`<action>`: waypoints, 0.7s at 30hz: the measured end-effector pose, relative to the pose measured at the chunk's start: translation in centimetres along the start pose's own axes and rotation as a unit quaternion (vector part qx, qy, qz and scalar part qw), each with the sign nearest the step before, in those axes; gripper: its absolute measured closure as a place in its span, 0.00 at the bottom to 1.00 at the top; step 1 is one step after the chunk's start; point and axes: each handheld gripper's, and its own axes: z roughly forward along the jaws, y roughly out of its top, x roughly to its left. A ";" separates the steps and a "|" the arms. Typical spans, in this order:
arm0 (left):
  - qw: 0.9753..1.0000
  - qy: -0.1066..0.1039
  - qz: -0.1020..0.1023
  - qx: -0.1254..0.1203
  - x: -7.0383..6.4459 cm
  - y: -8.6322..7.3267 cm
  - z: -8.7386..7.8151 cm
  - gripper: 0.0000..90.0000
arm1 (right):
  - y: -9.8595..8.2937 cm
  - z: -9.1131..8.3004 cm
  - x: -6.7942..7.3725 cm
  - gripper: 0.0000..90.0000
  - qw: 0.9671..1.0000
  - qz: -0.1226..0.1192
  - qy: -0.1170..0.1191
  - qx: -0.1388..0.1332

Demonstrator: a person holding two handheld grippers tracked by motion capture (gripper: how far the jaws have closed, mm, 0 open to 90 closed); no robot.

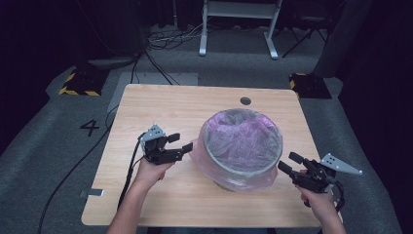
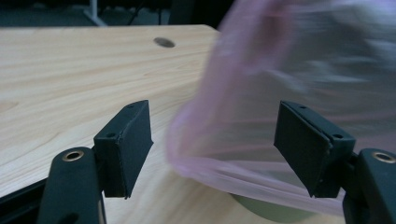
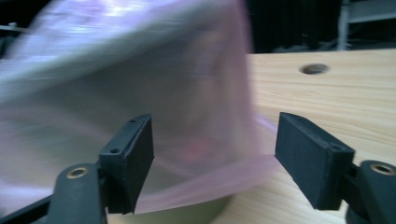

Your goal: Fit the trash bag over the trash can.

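My left gripper (image 1: pixel 181 142) spread wide at the pink bag's (image 1: pixel 243 141) loose edge, my right gripper (image 1: pixel 290 163) spread wide just beside it, bag draped over the grey bin (image 1: pixel 229 168), mid-table (image 1: pixel 146 204).

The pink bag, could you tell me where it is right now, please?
In the high view, the pink bag lines the grey bin at the table's centre-right, between the left gripper and right gripper.

The bin (image 1: pixel 242 168) stands mid-table (image 1: pixel 160 105) — bag (image 1: pixel 241 139) in it, one hand-held gripper (image 1: pixel 181 142) left, another (image 1: pixel 290 163) right.
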 end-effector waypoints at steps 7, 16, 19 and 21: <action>0.998 -0.060 0.030 -0.001 -4.8 -0.8 -0.9 0.25 | -1.1 -1.0 3.9 0.21 0.997 -0.040 0.063 -0.001; 0.994 -0.071 0.083 0.010 -7.1 -2.1 0.0 0.21 | -2.7 -0.6 6.4 0.30 0.989 -0.144 0.028 0.010; 0.994 -0.074 0.073 0.009 -7.1 -2.2 0.4 0.21 | -2.5 0.0 6.8 0.47 0.986 -0.168 0.017 -0.005; 0.994 -0.072 0.078 0.010 -7.4 -2.2 0.7 0.23 | -2.4 0.2 6.9 0.66 0.985 -0.170 0.013 -0.010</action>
